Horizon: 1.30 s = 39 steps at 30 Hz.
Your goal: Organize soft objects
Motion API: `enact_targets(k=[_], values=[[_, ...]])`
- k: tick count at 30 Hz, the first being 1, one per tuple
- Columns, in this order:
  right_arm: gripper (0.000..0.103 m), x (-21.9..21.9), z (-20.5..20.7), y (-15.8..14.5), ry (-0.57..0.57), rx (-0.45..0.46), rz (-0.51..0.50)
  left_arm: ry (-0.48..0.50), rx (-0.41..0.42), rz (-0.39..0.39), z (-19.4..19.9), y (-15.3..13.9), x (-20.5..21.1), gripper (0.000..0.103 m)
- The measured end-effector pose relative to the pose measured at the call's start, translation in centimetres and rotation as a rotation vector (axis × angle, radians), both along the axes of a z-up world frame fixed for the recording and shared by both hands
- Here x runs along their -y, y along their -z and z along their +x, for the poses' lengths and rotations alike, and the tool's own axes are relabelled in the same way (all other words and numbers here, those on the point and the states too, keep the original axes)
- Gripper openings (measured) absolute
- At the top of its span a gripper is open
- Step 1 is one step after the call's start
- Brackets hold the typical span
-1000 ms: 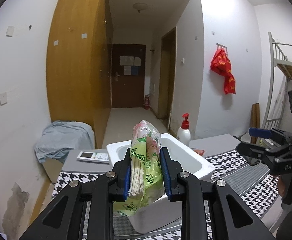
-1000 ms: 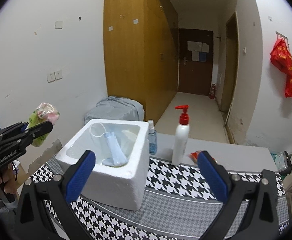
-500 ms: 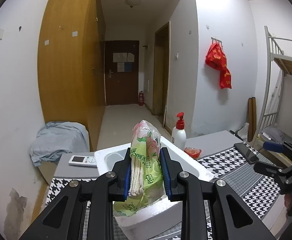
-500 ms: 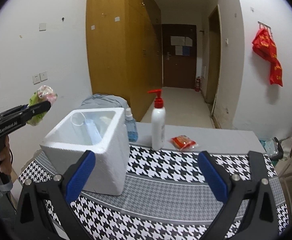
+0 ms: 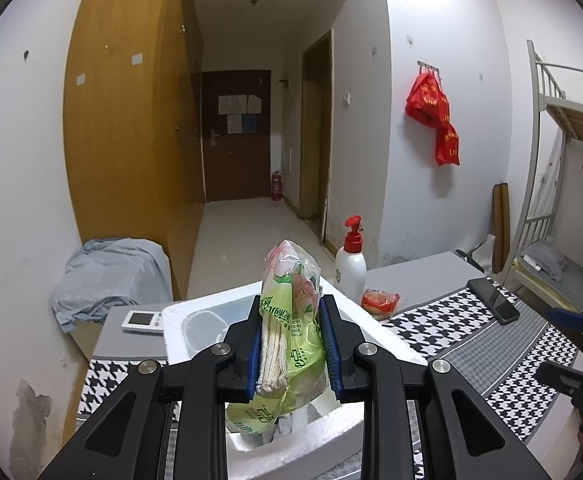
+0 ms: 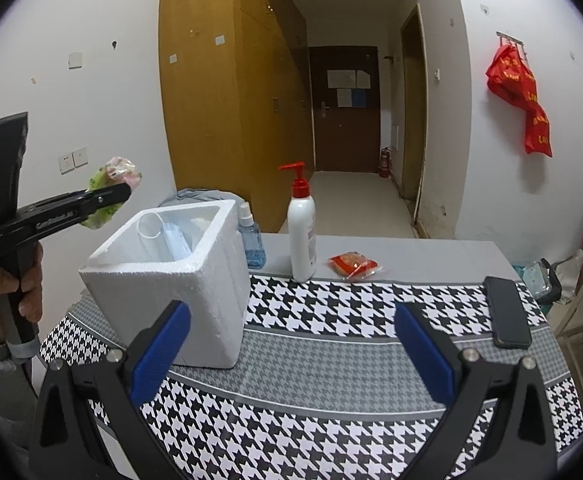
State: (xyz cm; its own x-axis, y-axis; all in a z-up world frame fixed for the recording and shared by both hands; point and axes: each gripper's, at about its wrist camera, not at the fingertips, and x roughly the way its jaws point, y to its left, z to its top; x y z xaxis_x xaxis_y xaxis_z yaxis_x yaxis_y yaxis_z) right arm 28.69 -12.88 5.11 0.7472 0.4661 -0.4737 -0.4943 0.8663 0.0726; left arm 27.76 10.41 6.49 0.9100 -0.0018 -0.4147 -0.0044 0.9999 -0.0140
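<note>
Left gripper: the left gripper pinches a green packet of cloths, unchanged over the last second, now carried closer above the foam box.
Right gripper: the right gripper is spread wide and empty; it has dropped toward the bench's near edge.
Foam box: at the bench's left end, holding a face mask.
Red packet: the red packet lies loose near the far edge, beside the pump bottle.
Meaning: likely the packet is about to be dropped in; the red packet looks next.

White walls, wooden wardrobe, dark door, metal bunk bed.
</note>
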Motion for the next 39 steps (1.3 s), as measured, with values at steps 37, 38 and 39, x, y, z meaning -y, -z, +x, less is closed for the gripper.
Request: enact_targets(k=[37, 38, 39], values=[[0.103, 1.8, 0.1, 1.5, 0.055, -0.024, -0.008, -0.049, -0.028, 0.041, 3.7, 1.8, 1.1, 0.102], [0.103, 1.8, 0.1, 1.5, 0.055, -0.024, -0.007, -0.048, -0.028, 0.040, 3.6, 1.8, 1.1, 0.102], [0.103, 1.7, 0.1, 1.4, 0.054, -0.024, -0.006, -0.050, -0.026, 0.039, 3.4, 1.7, 1.1, 0.102]])
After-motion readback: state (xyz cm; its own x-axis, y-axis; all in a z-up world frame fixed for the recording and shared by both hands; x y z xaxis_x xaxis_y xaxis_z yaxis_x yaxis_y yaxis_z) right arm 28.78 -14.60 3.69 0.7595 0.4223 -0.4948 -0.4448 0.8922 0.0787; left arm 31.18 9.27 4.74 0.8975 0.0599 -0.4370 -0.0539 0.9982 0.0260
